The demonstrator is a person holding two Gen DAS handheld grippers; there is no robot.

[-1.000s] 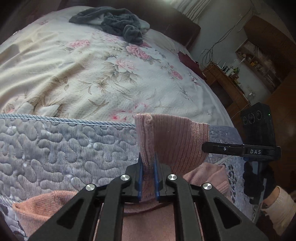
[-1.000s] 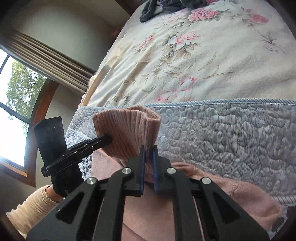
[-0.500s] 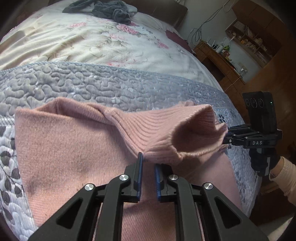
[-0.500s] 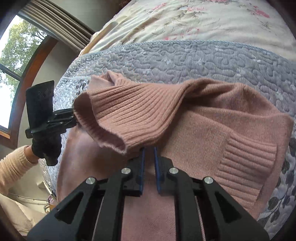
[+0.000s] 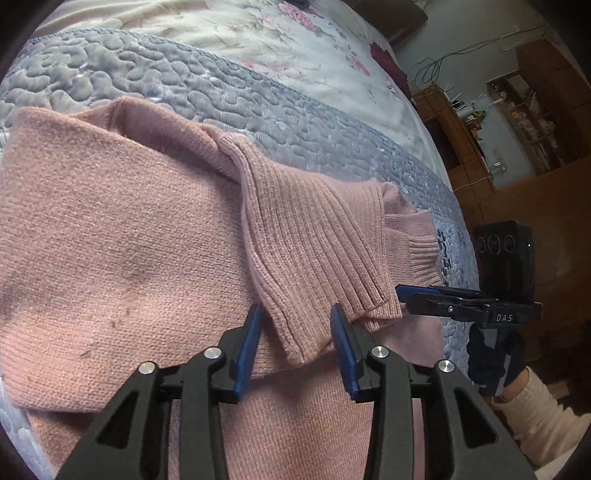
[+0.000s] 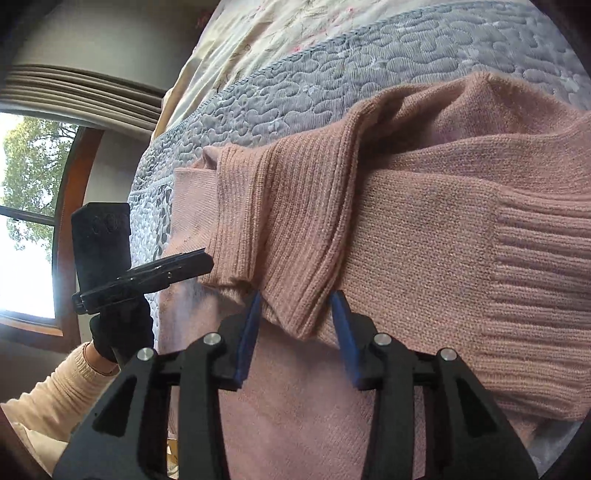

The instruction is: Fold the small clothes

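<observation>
A pink knitted sweater [image 5: 122,236] lies spread on the grey quilted bedspread [image 5: 110,74] near the foot of the bed, with the floral sheet [image 5: 266,33] beyond it. Its ribbed hem [image 5: 314,240] is folded back over the body of the garment, forming a band that runs across the cloth toward both grippers. In the left wrist view the left gripper [image 5: 295,332] has its jaws spread apart, one blue pad on either side of the hem's corner without pinching it. Further right, the right gripper [image 5: 406,293] shows edge-on just off the hem's other corner, held by a gloved hand [image 5: 487,362] in a cream sleeve. In the right wrist view the right gripper's [image 6: 295,321] jaws likewise stand parted around a fold of the ribbed hem, with a ribbed cuff [image 6: 543,280] lying to the right.
</observation>
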